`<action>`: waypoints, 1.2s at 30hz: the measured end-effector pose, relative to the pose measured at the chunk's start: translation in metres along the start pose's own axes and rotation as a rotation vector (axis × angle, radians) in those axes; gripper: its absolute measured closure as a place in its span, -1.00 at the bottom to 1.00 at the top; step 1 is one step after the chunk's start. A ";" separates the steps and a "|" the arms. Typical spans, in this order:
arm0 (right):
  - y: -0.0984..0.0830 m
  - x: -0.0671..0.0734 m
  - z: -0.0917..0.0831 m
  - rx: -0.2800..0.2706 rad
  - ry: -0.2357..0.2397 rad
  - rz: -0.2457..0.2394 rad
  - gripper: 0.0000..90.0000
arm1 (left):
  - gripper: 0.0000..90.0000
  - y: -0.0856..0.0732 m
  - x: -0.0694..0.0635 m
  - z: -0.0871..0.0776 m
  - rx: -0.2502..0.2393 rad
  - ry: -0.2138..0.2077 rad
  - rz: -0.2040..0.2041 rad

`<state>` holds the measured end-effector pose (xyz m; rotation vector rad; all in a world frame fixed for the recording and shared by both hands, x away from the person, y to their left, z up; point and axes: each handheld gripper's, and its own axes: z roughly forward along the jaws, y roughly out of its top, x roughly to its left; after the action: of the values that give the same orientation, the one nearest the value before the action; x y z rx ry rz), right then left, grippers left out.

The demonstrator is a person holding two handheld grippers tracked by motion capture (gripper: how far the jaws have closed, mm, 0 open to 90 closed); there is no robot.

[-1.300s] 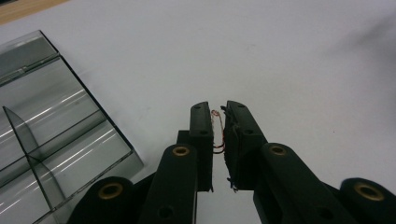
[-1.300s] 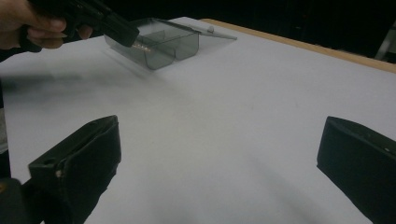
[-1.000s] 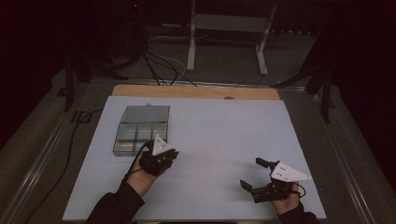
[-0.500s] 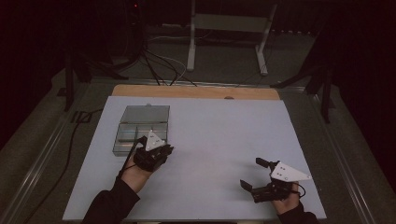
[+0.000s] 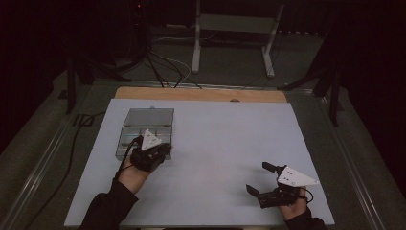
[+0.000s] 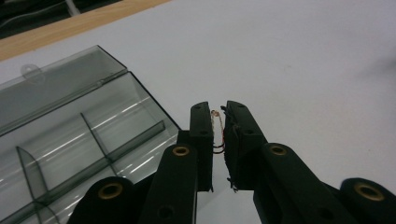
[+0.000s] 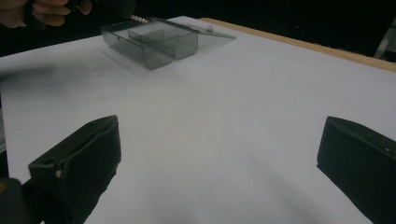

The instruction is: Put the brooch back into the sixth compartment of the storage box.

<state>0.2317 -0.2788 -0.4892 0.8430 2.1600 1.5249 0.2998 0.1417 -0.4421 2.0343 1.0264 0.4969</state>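
The left gripper (image 6: 218, 140) has its jaws clamped on a small safety pin (image 6: 216, 128), a thin wire loop held upright between the pads. In the high view this gripper (image 5: 152, 152) hovers at the near right corner of the clear compartment box (image 5: 143, 134), whose lid lies open toward the far side. The compartments nearest the jaws look empty, so the pick-up seems done and the drop into a compartment remains. The right gripper (image 5: 261, 184) rests well apart near the white mat's (image 5: 230, 139) front edge, jaws spread wide, holding nothing.
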 end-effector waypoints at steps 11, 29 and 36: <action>0.000 0.000 0.000 0.002 -0.001 0.000 -1.00 | 0.87 0.000 0.012 0.001 -0.002 0.024 -0.019; 0.000 0.000 0.001 0.003 0.000 0.000 -1.00 | 0.87 -0.004 0.042 0.004 -0.014 0.055 -0.061; 0.000 0.000 0.001 0.001 -0.002 -0.001 -1.00 | 0.87 -0.009 0.050 0.009 -0.020 0.019 -0.074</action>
<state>0.2318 -0.2781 -0.4893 0.8432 2.1598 1.5220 0.3307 0.1807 -0.4551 1.9698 1.0994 0.4869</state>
